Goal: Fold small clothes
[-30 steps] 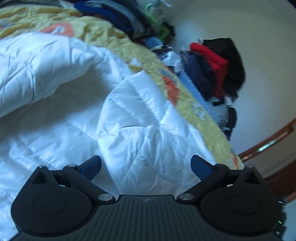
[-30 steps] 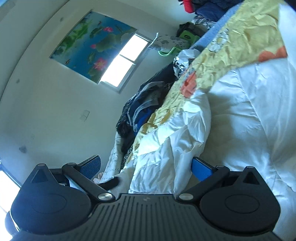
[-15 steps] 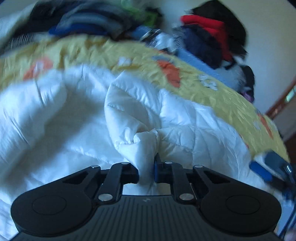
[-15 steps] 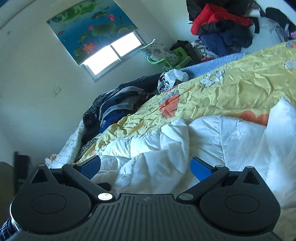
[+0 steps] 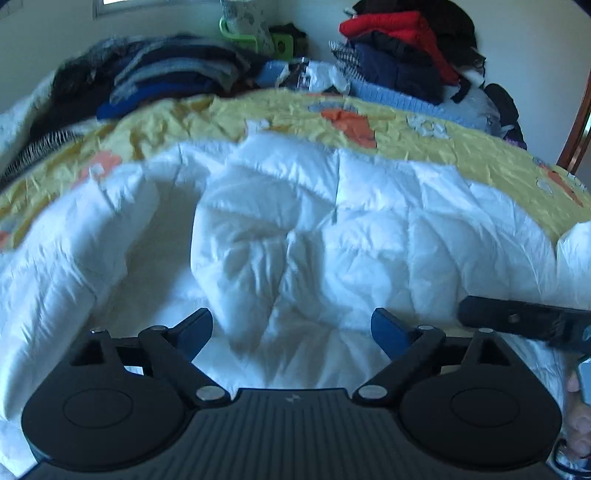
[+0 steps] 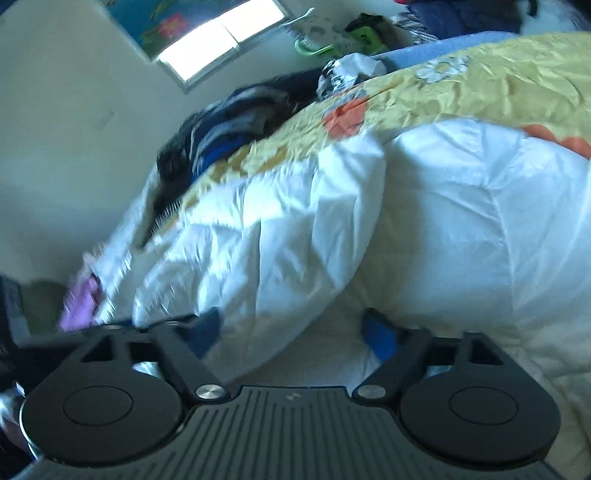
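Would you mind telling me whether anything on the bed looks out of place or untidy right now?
The white padded garment lies rumpled and bunched on the yellow floral bedspread, not flat. Behind it, dark clothes are heaped loosely, with a crumpled plastic bag between piles. Nothing looks damaged.

Motion blurs the purple cloth beyond recognition.

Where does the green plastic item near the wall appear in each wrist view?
Left wrist view: the green plastic item sits at the top centre, behind the dark clothes pile.
Right wrist view: it is at the top, right of centre.
Shared landmark: the yellow flowered bedcover.
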